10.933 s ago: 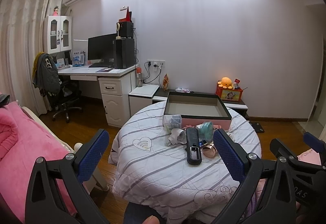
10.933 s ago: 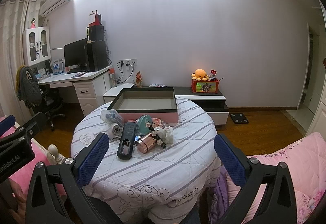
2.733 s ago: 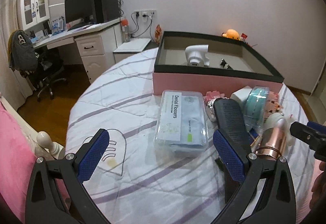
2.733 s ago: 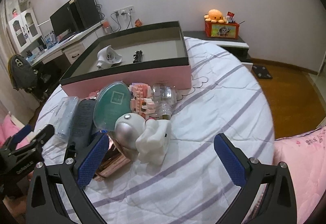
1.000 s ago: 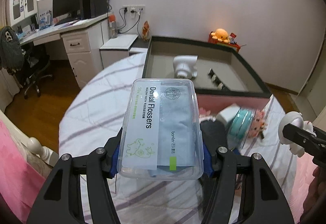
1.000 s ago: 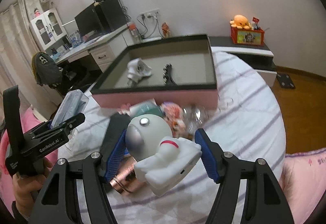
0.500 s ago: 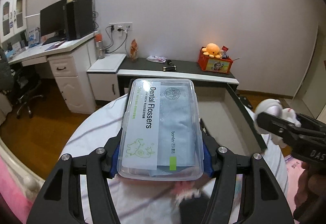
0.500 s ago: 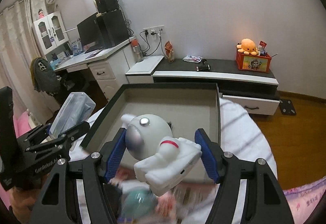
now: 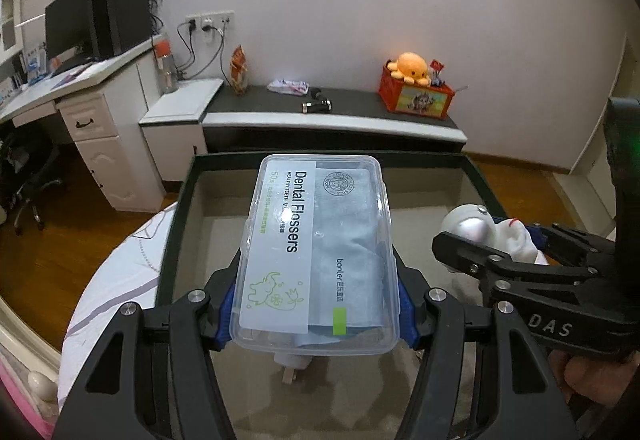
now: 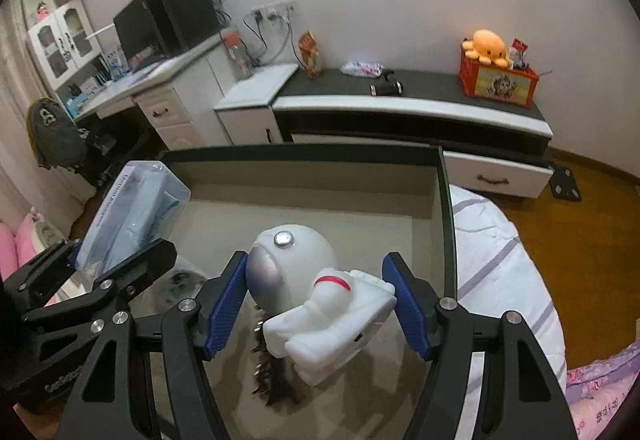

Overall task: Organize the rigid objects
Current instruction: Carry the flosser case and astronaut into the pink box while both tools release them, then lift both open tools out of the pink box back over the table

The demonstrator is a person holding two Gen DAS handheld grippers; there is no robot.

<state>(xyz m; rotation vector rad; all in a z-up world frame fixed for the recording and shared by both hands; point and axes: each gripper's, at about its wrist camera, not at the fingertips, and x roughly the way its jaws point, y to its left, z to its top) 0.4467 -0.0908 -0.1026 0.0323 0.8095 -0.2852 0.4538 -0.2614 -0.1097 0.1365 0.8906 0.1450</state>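
Note:
My left gripper (image 9: 316, 304) is shut on a clear dental flosser box (image 9: 316, 256) and holds it above the dark-rimmed tray (image 9: 176, 224). My right gripper (image 10: 316, 304) is shut on a white astronaut figure (image 10: 320, 296) and holds it above the same tray (image 10: 444, 224), to the right of the flosser box (image 10: 128, 216). The astronaut figure also shows at the right of the left wrist view (image 9: 484, 232). A white object (image 9: 294, 364) lies on the tray floor under the flosser box, mostly hidden. A dark small item (image 10: 276, 372) lies on the tray floor under the astronaut.
The tray sits on a round table with a striped white cloth (image 10: 500, 248). Behind it stand a low black-and-white cabinet (image 10: 400, 108) with an orange toy box (image 10: 496, 76), and a white desk (image 9: 80, 96) with a monitor. Pink bedding (image 10: 600, 388) lies at the right.
Both grippers have moved forward and lower over the tray with their objects held. The tray floor now fills the lower part of both views.

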